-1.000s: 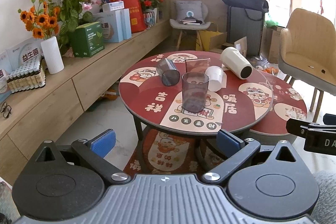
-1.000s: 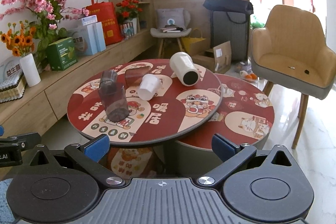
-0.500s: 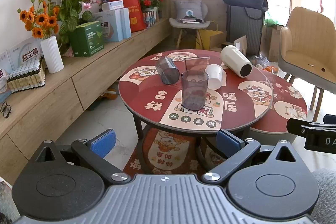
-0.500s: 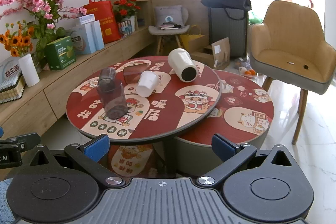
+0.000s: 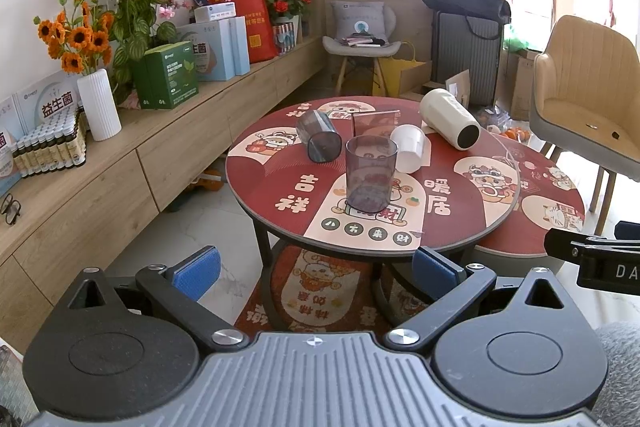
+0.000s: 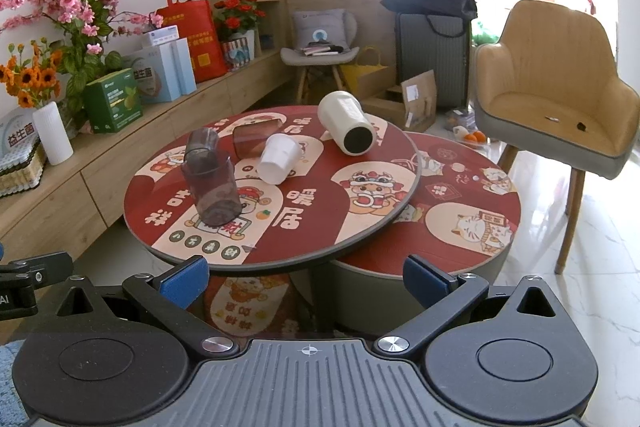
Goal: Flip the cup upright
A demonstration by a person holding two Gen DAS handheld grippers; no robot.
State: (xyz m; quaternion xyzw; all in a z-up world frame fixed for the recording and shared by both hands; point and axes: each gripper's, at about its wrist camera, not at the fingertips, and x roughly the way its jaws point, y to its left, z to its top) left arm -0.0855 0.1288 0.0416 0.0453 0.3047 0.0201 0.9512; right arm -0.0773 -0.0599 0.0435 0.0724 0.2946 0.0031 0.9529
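On the round red table (image 5: 288,167) (image 6: 320,235) a grey see-through cup (image 5: 371,179) (image 6: 212,189) stands upright. Behind it a second grey cup (image 5: 319,140) (image 6: 201,143), a brown see-through cup (image 5: 376,123) (image 6: 252,138), a small white cup (image 5: 409,148) (image 6: 279,158) and a big white tumbler (image 5: 450,117) (image 6: 347,128) lie on their sides. My left gripper (image 5: 316,269) and right gripper (image 6: 306,277) are both open and empty, in front of the table's near edge, apart from the cups.
A lower round red table (image 6: 460,211) sits partly under the first at the right. A tan armchair (image 6: 556,87) stands at the right. A long wooden sideboard (image 5: 120,163) with flowers, boxes and a white vase (image 5: 99,105) runs along the left.
Both grippers have drawn back from the table, so the cups look smaller and farther. Both stay open. The cups have not moved.
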